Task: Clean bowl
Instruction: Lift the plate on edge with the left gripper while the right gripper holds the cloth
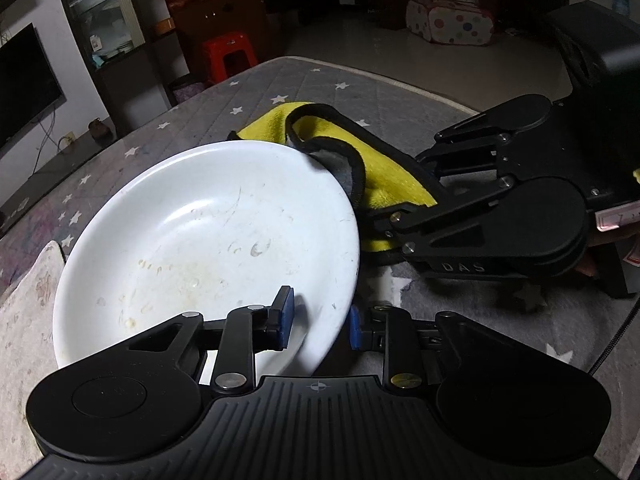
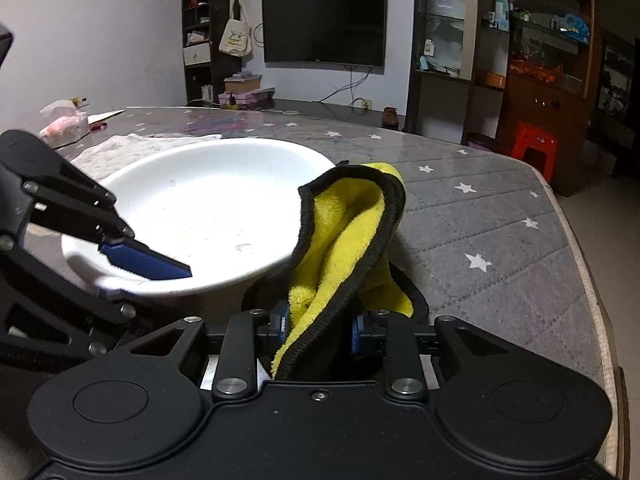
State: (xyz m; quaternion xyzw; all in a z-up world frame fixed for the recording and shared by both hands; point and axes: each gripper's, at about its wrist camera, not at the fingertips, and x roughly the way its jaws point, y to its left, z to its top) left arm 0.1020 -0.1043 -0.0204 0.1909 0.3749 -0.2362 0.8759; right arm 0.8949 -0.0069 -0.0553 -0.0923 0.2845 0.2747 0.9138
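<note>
Nearest in the left wrist view, the left claw [image 1: 320,320] is clamped on the near rim of the white bowl [image 1: 208,240], one blue pad inside, one outside, tipping it up off the star-patterned worktop [image 1: 360,80]. Dried smears and crumbs [image 1: 168,276] mark the bowl's floor. Beyond it, the right claw [image 2: 320,326] is closed on a folded yellow cloth [image 2: 344,240] whose black-edged fold touches the bowl's far rim. Judging from this, wiping goes best with the left grip kept firm and the bowl steady, the cloth's soft yellow face pressed flat onto the smears, worked across the floor towards the rim.
</note>
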